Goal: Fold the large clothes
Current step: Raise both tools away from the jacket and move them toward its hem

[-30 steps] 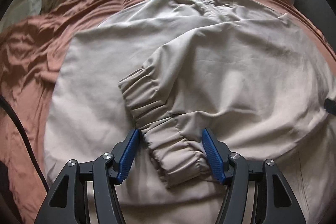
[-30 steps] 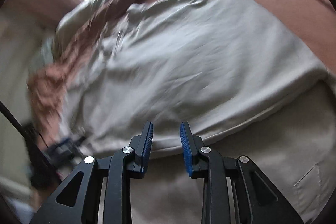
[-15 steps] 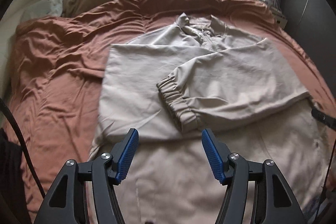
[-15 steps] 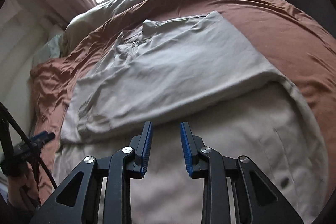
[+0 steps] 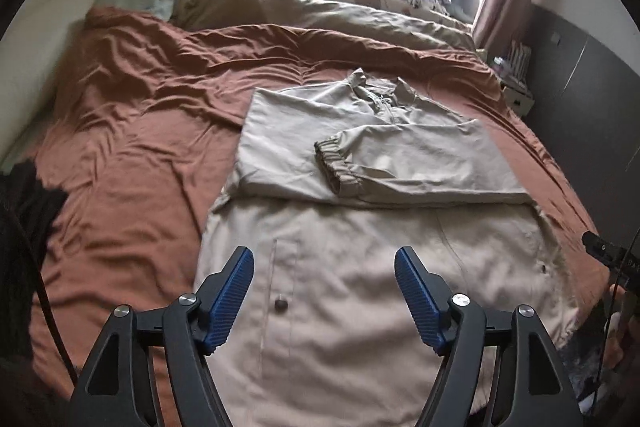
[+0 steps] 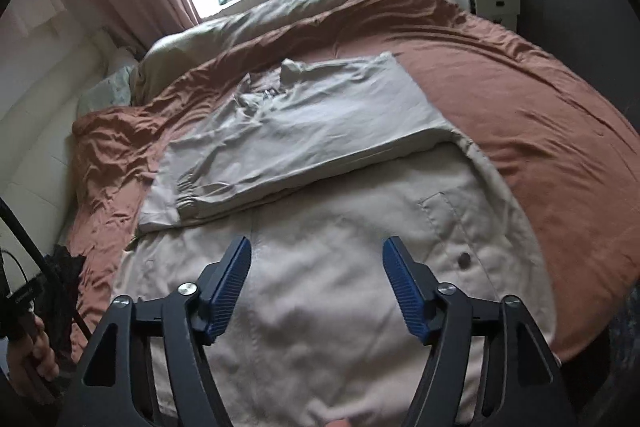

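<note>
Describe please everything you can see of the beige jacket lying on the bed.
The beige jacket looks like light woven cloth. It lies flat on the rust-brown bedspread, collar toward the window. Both sleeves are folded across the chest; the top one ends in a gathered elastic cuff. The lower body shows a pocket and a dark button. Neither open claw touches it.

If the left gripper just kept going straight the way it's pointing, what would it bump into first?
Most likely the lower body of the beige jacket, the bare cloth between the open fingers of the left gripper, short of the folded sleeve cuff. The jacket lies on the brown bedspread. Exact depth is hard to judge.
</note>
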Demonstrator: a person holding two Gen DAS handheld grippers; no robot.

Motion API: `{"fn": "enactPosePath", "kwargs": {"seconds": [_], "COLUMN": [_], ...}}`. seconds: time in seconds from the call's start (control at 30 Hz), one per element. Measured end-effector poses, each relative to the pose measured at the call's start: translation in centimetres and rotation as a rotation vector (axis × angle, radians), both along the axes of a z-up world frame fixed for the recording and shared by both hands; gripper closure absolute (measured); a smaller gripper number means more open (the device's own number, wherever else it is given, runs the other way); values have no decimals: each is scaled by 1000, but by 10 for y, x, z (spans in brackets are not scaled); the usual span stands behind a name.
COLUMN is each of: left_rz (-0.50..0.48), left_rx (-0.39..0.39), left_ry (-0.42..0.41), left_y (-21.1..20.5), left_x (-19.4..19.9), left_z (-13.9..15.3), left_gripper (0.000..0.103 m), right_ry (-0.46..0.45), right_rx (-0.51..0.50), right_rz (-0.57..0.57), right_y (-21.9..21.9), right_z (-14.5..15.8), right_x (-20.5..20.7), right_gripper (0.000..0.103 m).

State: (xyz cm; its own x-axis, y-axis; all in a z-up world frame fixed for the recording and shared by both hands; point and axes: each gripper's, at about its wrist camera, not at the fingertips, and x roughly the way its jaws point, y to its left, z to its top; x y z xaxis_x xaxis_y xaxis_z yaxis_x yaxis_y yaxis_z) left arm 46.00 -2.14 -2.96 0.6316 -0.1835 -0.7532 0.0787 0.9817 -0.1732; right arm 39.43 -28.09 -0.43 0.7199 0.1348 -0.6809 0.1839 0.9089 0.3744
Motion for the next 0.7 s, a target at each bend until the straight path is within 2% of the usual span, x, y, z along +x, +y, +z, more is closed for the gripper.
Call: {"fn": "enactPosePath", "kwargs": {"seconds": [0.17, 0.2, 0.33, 0.4, 0.5, 0.7], "left_rz": [19, 19, 13, 17, 21, 16], "left_rx": [-15, -15, -12, -13, -26, -35], "left_ry": [-24, -28, -78, -105, -126, -170], "left_y": [13, 14, 17, 20, 24, 33], "left_x": [-48, -53, -96, -115, -143, -193], "left_z": [12, 14, 28, 34, 40, 49], "left_gripper": [27, 23, 8, 3, 3, 0], "right_ry": [-25, -31, -48, -61, -83, -112], "right_rx": [-15, -22, -25, -27, -27, -22], "right_rz": [2, 0, -6, -1, 2, -14], "right_y": [3, 4, 3, 4, 1, -10], "right_z": [10, 11, 14, 17, 20, 20], "right_x": [-45, -55, -94, -115, -148, -196], "right_gripper": [25, 21, 19, 12, 0, 0]}}
